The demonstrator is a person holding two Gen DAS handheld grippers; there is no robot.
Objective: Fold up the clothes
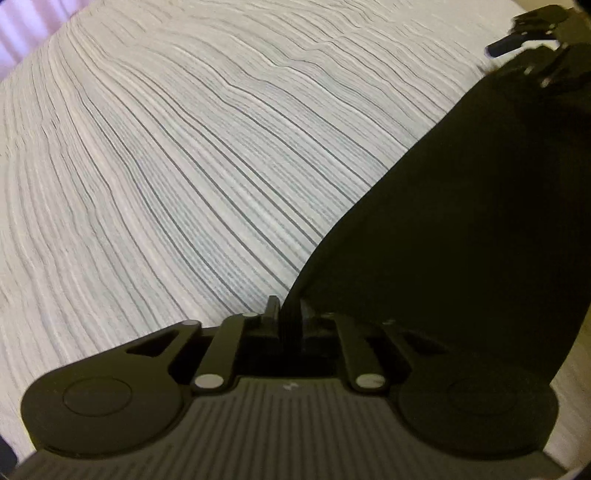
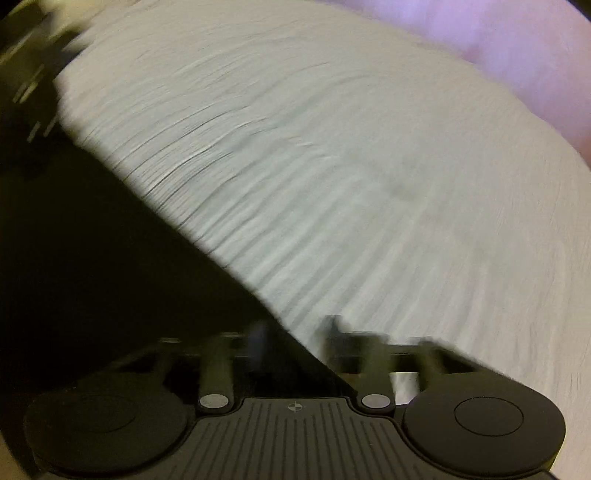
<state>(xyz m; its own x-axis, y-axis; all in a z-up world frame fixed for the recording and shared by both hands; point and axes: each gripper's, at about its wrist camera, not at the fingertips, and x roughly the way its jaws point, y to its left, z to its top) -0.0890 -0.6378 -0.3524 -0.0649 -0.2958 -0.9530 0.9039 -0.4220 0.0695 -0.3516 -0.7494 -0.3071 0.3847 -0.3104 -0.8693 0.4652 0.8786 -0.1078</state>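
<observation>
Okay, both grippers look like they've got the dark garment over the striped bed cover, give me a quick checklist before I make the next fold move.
1. Left gripper shut on the dark garment: ok.
2. Right gripper clamped on the garment: cannot tell, blurred; fingers look apart.
3. Cloth spans between both grippers, the other one visible at its far corner: ok.
4. Striped bed cover free of clutter where visible: ok.
5. Garment lifted free of the cover: cannot tell.
6. Right wrist view sharp enough to judge: not ok, motion blur.
</observation>
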